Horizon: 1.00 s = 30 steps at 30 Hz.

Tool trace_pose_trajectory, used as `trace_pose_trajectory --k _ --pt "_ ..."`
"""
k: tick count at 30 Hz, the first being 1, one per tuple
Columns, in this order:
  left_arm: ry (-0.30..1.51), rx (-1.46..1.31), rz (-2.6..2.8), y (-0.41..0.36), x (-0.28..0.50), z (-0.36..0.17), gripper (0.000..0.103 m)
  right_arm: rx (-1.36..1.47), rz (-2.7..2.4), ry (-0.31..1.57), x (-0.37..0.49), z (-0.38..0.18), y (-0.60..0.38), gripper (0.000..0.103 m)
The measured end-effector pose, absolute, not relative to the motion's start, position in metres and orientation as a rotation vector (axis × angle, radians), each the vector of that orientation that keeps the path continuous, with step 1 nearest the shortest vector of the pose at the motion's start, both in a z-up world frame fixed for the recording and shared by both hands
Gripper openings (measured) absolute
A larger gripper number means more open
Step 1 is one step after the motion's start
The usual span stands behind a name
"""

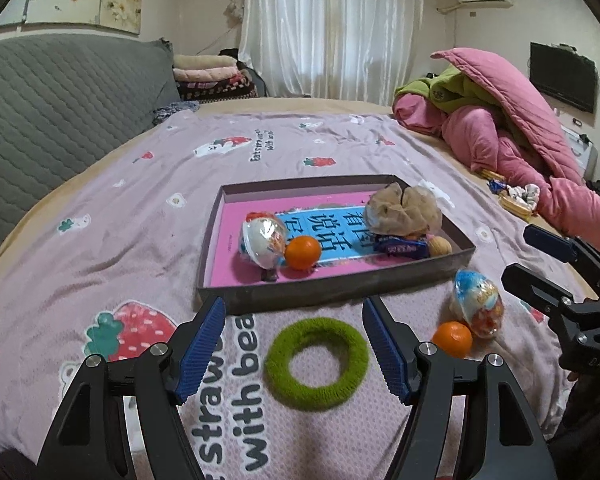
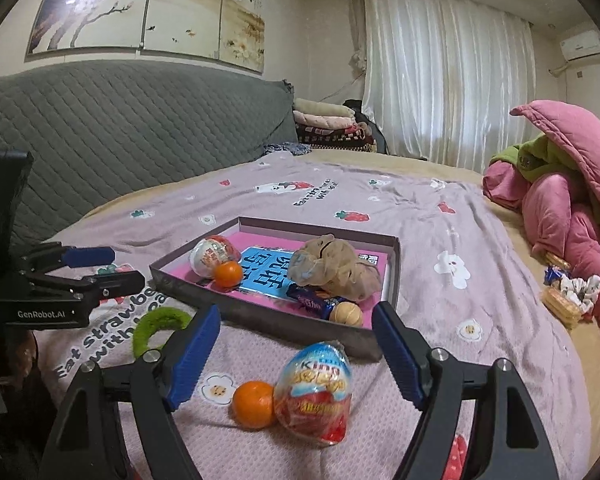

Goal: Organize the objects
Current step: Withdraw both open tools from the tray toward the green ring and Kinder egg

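A dark shallow box with a pink book inside lies on the bed. It holds a wrapped toy egg, an orange, a beige scrunchie, a blue candy and a walnut. A green fuzzy hair ring lies before the box, between my open left gripper's fingers. My open right gripper hovers over a second toy egg and a second orange.
The bed has a pink strawberry blanket. A grey quilted sofa back stands at left. A pile of pink and green bedding lies at right, with snacks and a scrunchie beside it.
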State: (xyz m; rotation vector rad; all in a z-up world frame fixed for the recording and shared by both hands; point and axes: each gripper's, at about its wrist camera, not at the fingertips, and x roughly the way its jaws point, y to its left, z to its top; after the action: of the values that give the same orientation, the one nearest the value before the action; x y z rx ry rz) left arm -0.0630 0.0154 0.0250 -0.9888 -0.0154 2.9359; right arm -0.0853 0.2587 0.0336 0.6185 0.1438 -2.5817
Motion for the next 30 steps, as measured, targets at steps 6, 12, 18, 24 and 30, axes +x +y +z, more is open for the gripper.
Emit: trace_pose_trajectory --k 6,12,18,24,30 --pt "-0.078 -1.019 2.914 0.018 -0.055 0.021 0.073 0.603 -2.574 0.078 -0.080 0.037 0.266 0.083" --pt "-0.068 -1.036 2.912 0.021 -0.048 0.017 0.073 0.596 -2.578 0.058 -0.073 0.037 0.270 0.085" --pt "-0.057 -1.059 2.901 0.022 -0.041 0.014 0.073 0.616 -2.561 0.039 -0.067 0.034 0.270 0.085" --pt "-0.043 -1.103 2.885 0.024 -0.037 0.008 0.073 0.636 -2.554 0.055 -0.062 0.030 0.268 0.085" --pt "-0.022 -1.137 2.855 0.029 -0.036 0.000 0.073 0.679 -2.555 0.038 -0.062 0.023 0.270 0.085"
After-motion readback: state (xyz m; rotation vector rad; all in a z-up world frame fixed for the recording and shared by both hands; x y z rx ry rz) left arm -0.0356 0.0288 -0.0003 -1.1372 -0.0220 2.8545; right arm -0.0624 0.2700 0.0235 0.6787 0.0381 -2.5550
